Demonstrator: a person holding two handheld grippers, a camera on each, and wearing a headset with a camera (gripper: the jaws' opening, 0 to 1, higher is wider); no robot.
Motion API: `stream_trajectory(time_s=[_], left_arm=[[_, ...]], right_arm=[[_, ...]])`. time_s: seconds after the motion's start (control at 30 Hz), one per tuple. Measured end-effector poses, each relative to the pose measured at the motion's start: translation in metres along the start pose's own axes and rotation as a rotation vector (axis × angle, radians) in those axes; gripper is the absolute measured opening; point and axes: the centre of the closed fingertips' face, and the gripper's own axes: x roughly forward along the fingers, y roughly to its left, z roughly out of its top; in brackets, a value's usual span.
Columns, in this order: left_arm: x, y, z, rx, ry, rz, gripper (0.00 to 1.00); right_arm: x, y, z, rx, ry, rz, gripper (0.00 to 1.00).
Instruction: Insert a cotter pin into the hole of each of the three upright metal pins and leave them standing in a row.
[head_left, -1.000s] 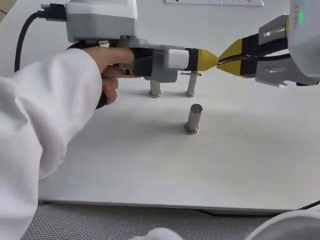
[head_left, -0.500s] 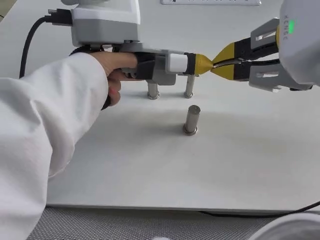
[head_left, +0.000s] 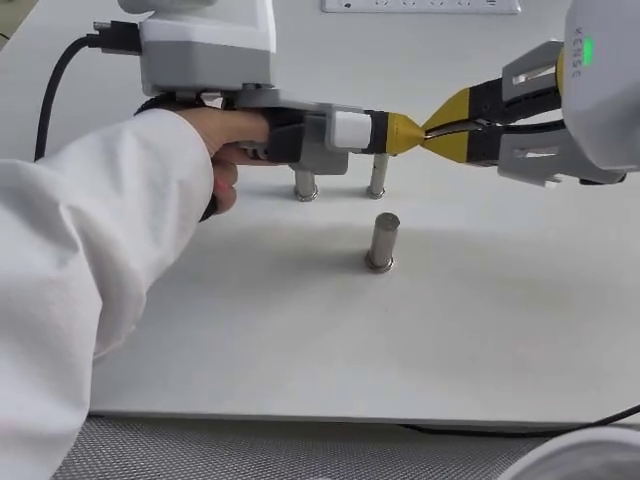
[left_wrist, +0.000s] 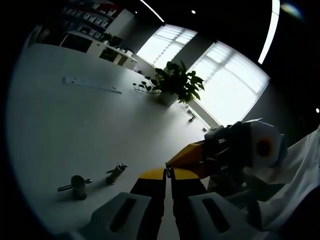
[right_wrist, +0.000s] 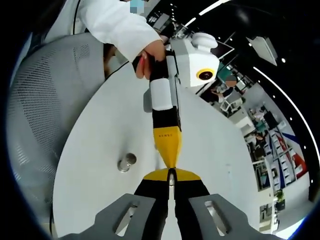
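With our right gripper (head_left: 432, 130) jaws pinching what looks like a tiny cotter pin (right_wrist: 171, 179) and our left gripper (head_left: 412, 131) jaws closed against it, 1 early release drops it.

My right gripper (right_wrist: 171, 178), jaws drawn together, meets the yellow tip of my left gripper (right_wrist: 170, 161) nose to nose above the white table (right_wrist: 100, 145). One upright pin (right_wrist: 127, 162) stands on the table, left of the tips. My hand (right_wrist: 150, 52), white-sleeved, grips the left gripper. Grey mesh (right_wrist: 45, 115) borders the table.
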Motion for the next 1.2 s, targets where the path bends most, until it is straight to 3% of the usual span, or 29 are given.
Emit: stream_trajectory(time_s=[0.2,0.33,0.4,0.67,0.83,0.93,1.0,1.03,1.13,1.17,1.2], left_arm=[[0.000,0.001,-0.001,-0.010,0.005,0.004,0.01],[0.001,0.003,0.001,0.049,0.006,0.009,0.01],[0.001,0.003,-0.002,0.022,0.019,0.011,0.00],[-0.002,0.000,-0.005,0.044,0.015,0.023,0.00],[-0.011,0.002,-0.006,0.075,0.006,0.048,0.00],[-0.019,0.005,-0.005,0.118,0.008,0.051,0.00],[-0.023,0.007,-0.007,0.138,0.021,0.054,0.00],[-0.026,0.008,-0.009,0.175,0.032,0.057,0.00],[-0.032,0.001,-0.011,0.262,0.038,0.023,0.00],[-0.032,0.000,-0.011,0.277,0.037,0.016,0.00],[-0.034,-0.004,-0.010,0.322,0.033,-0.004,0.00]], right_arm=[[0.001,0.001,-0.001,-0.001,0.003,0.002,0.00],[0.000,0.002,-0.001,0.001,0.002,0.005,0.00],[0.000,0.005,0.000,-0.012,-0.004,0.015,0.00],[0.000,0.008,0.000,-0.018,-0.011,0.029,0.00],[0.000,0.014,-0.002,0.067,-0.028,0.058,0.06],[0.001,0.027,-0.007,0.192,-0.036,0.115,0.08],[0.001,0.026,-0.006,0.245,-0.061,0.107,0.08],[0.001,0.028,-0.007,0.277,-0.065,0.114,0.09],[0.002,0.033,-0.001,0.453,-0.119,0.162,0.15],[0.002,0.033,0.001,0.478,-0.131,0.170,0.18],[0.001,0.034,0.006,0.567,-0.165,0.194,0.19]])
